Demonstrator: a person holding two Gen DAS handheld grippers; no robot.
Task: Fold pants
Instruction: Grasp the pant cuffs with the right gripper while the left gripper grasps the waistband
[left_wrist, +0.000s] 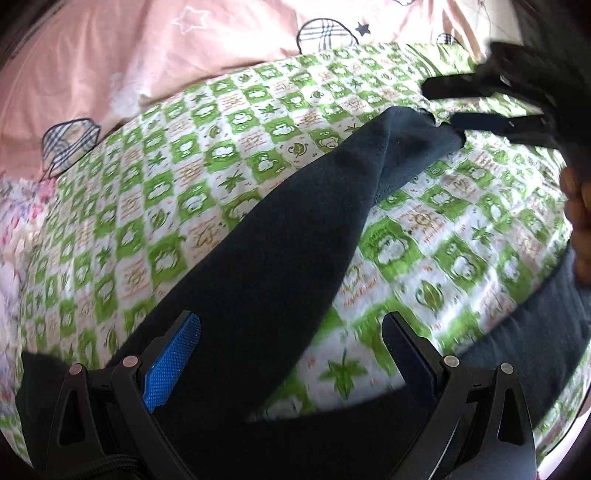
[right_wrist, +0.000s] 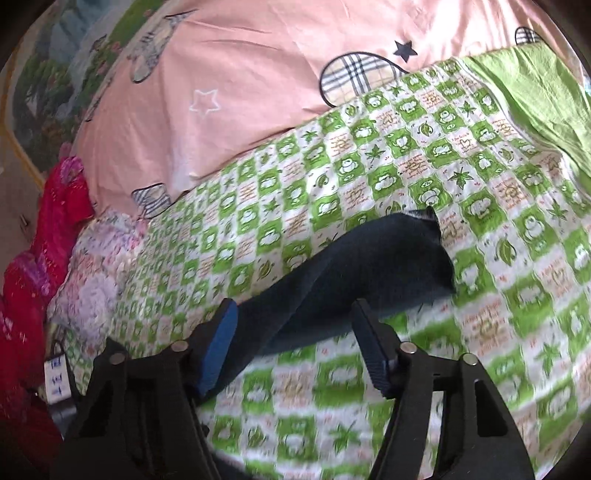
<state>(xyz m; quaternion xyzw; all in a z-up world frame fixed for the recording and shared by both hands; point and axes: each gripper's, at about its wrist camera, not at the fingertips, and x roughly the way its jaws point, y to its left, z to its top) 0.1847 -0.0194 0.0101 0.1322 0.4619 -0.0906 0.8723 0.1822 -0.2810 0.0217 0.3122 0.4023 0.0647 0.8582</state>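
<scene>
Green-and-white checked quilt (left_wrist: 258, 122) covers the bed, with a pink sheet (left_wrist: 110, 55) printed with stars and plaid shapes lying behind it. In the right wrist view a plain green cloth (right_wrist: 535, 85) lies at the far right of the quilt, red fabric (right_wrist: 55, 229) is piled at the left edge, and a pale floral bundle (right_wrist: 96, 273) sits beside it.

Dark pants (left_wrist: 266, 258) lie across the quilt. In the left wrist view one leg runs diagonally from the near bottom up toward the right, ending in a hem close to the right gripper (left_wrist: 441, 107). A second dark stretch of cloth (left_wrist: 517, 325) shows at the lower right.

The left gripper (left_wrist: 291, 350) is spread wide, its blue pad (left_wrist: 171, 363) on the left and the other finger on the right, with the pants leg passing between them; contact is unclear.

The right gripper is spread as well. In its own view (right_wrist: 295, 343) the leg end lies just ahead of the fingers, and it grips nothing. A hand (left_wrist: 580, 221) shows at the right edge of the left view.
</scene>
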